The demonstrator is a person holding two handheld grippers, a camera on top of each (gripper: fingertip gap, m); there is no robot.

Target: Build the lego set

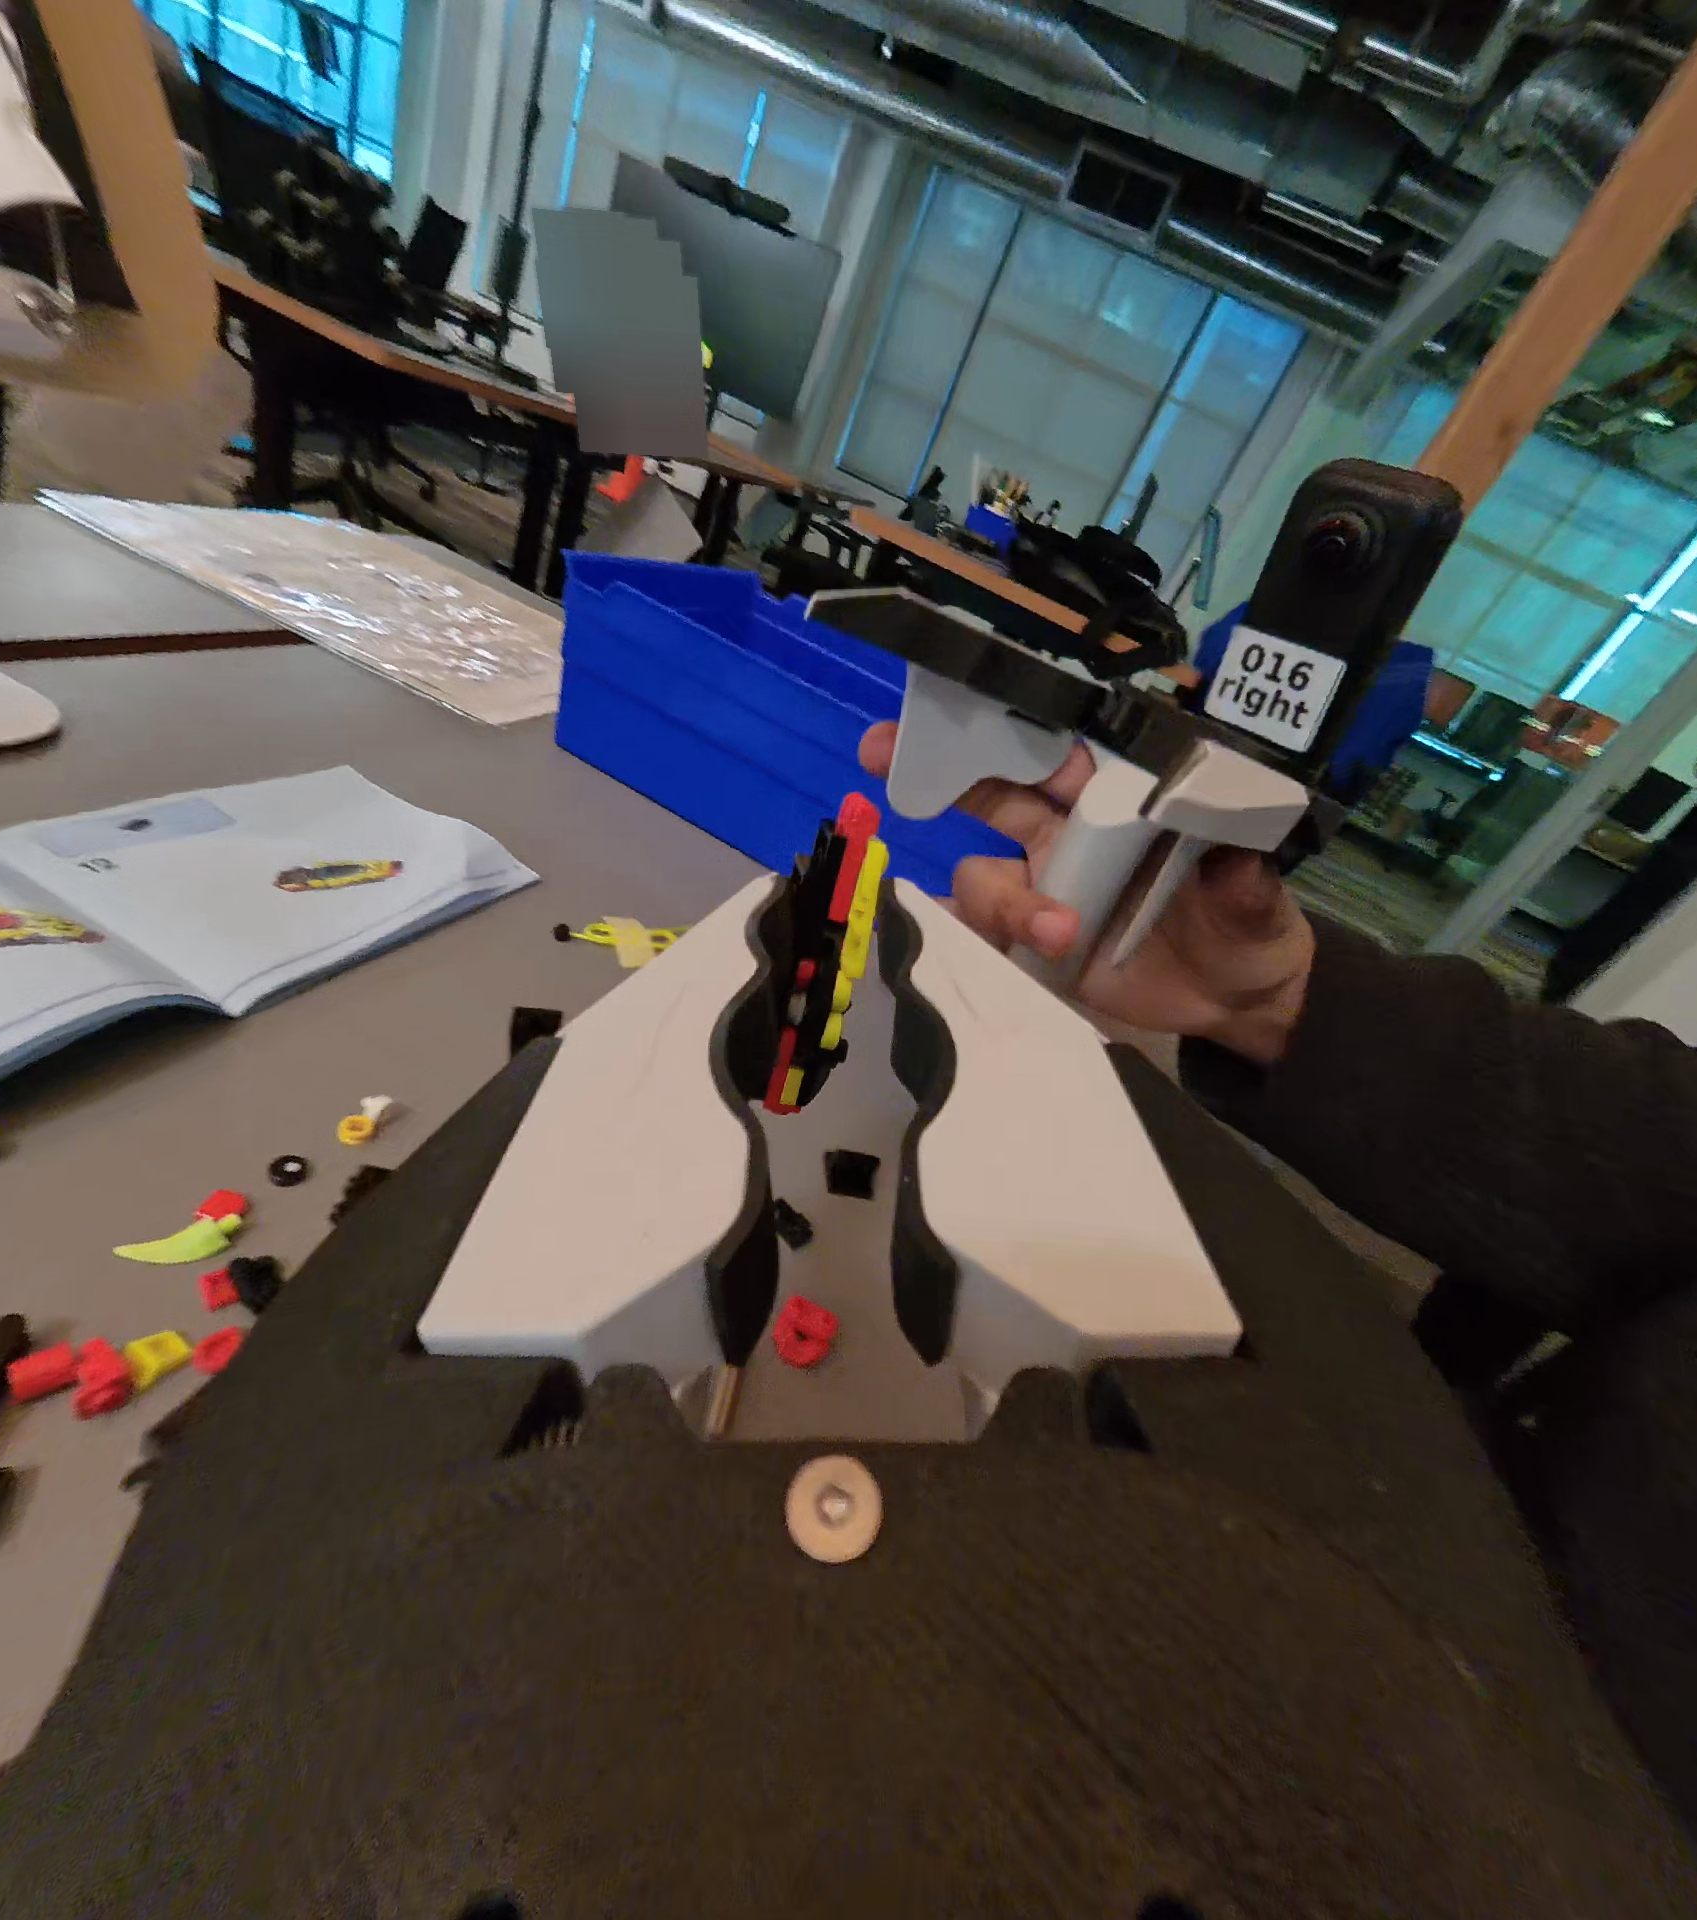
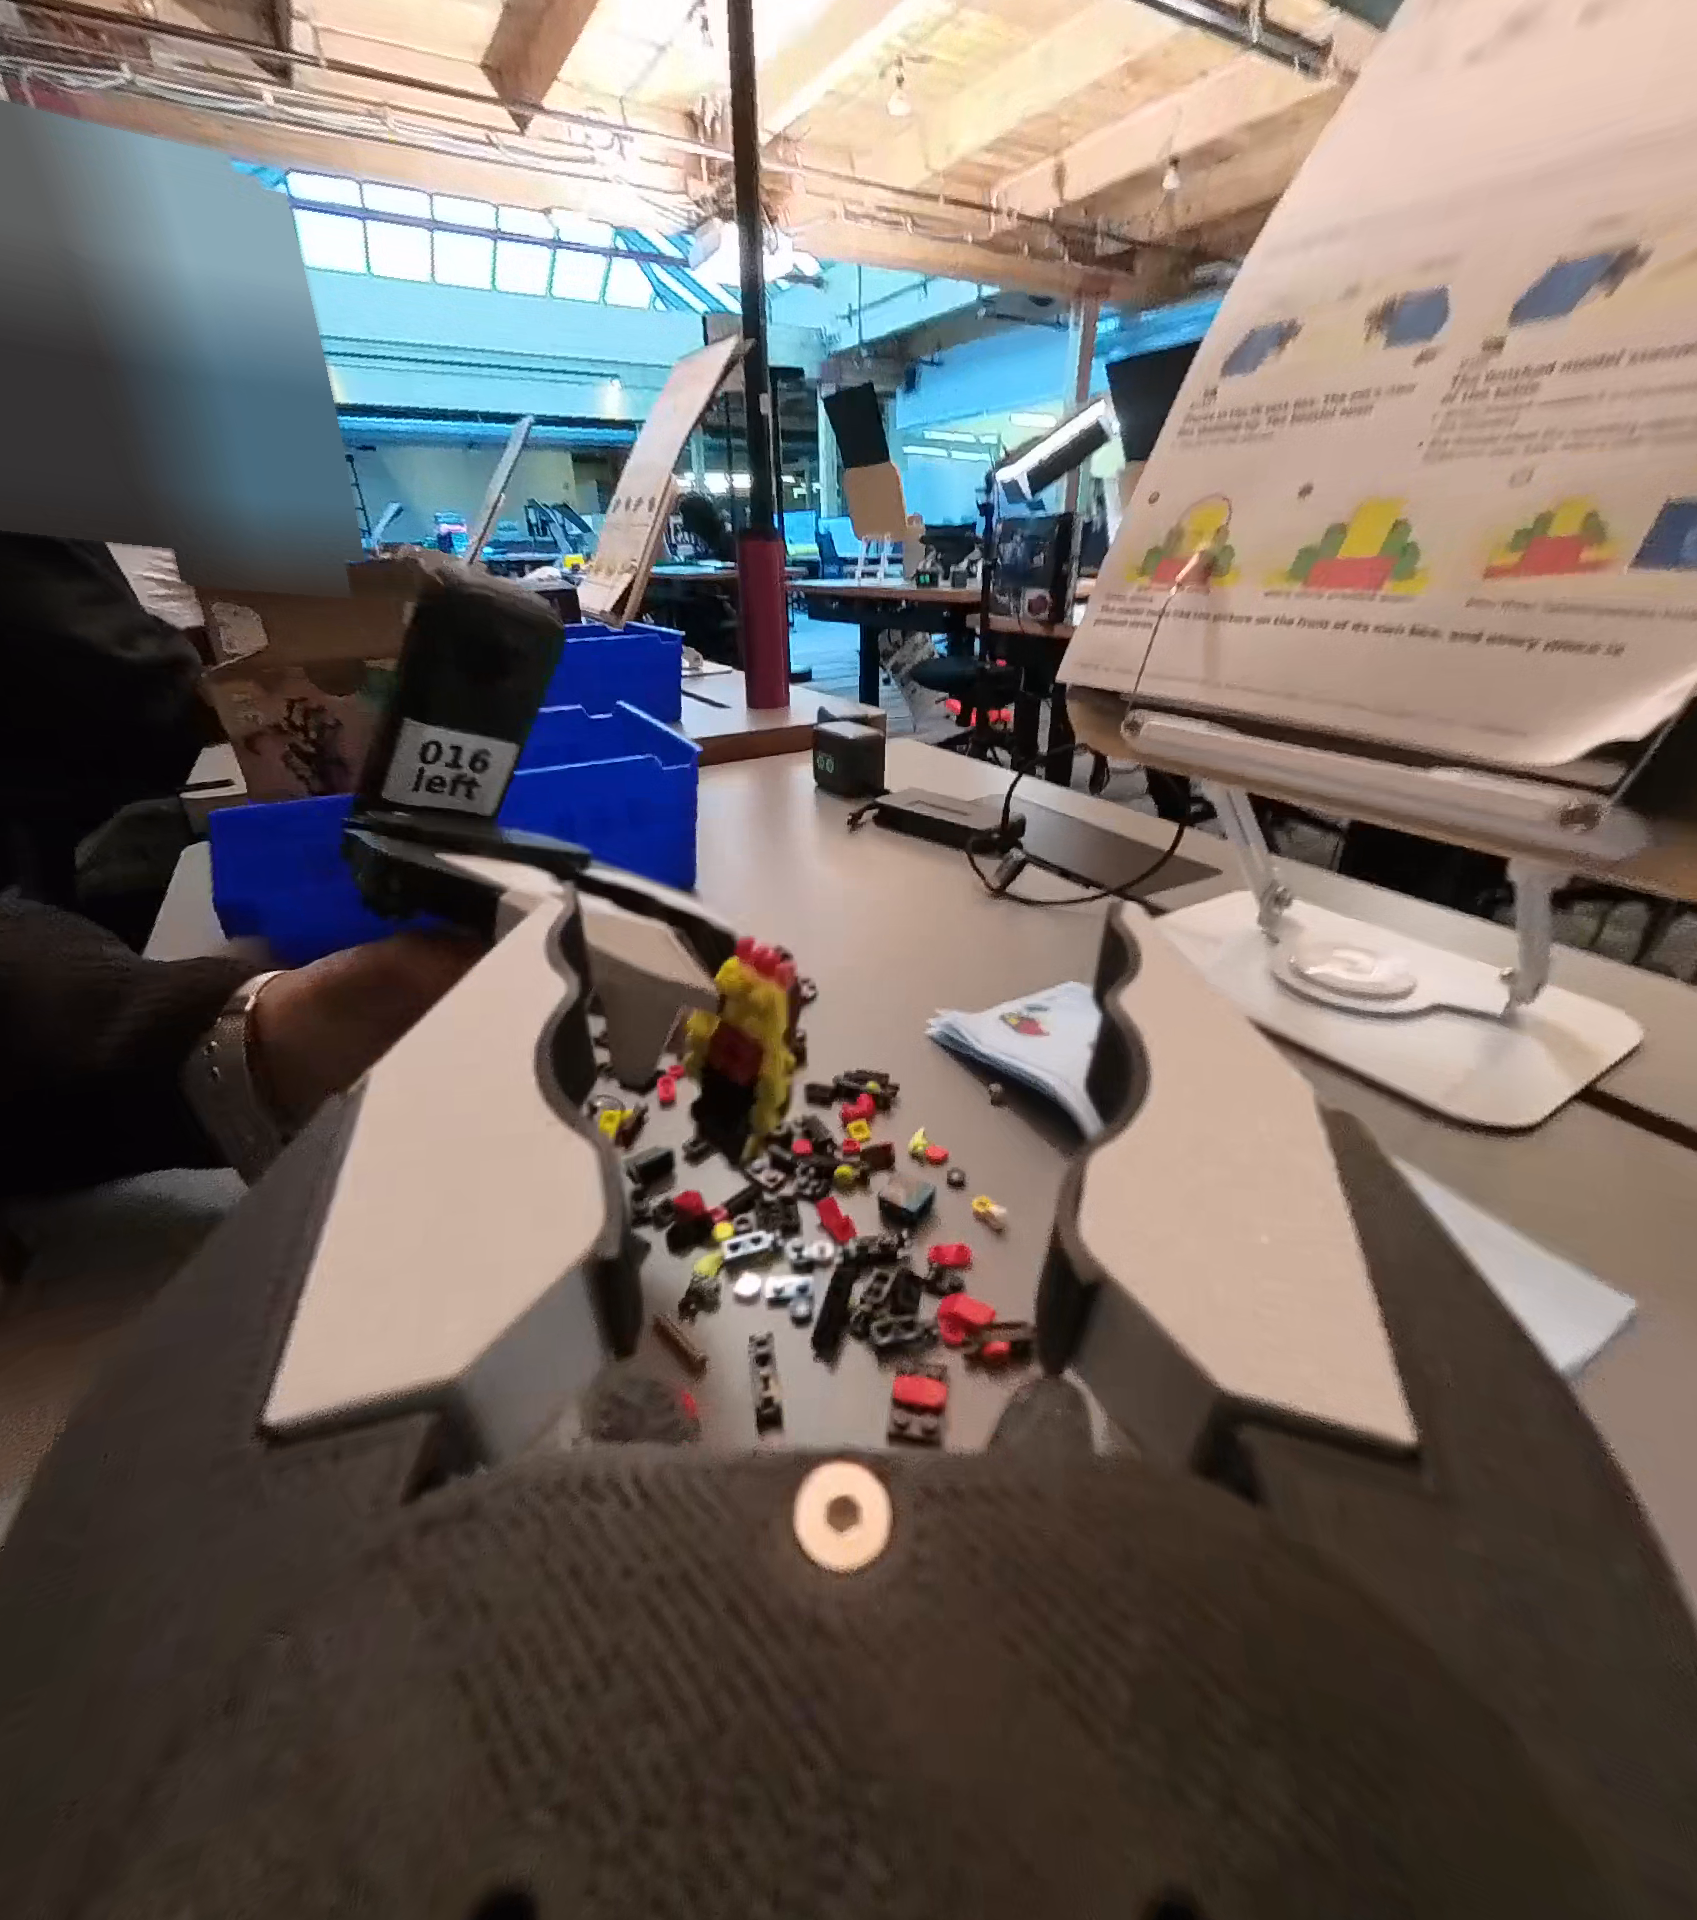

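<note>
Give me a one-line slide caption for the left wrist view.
Left gripper clamps a red, yellow and black lego assembly above scattered lego pieces, right gripper nearby.

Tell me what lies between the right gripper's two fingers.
Nothing is gripped. In the right wrist view, the open right gripper frames only loose lego pieces on the table, with the half-built model beyond.

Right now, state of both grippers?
Left gripper: shut on the red, yellow and black lego assembly, held off the table.
Right gripper: jaws open, empty, above the loose lego pieces.
</note>
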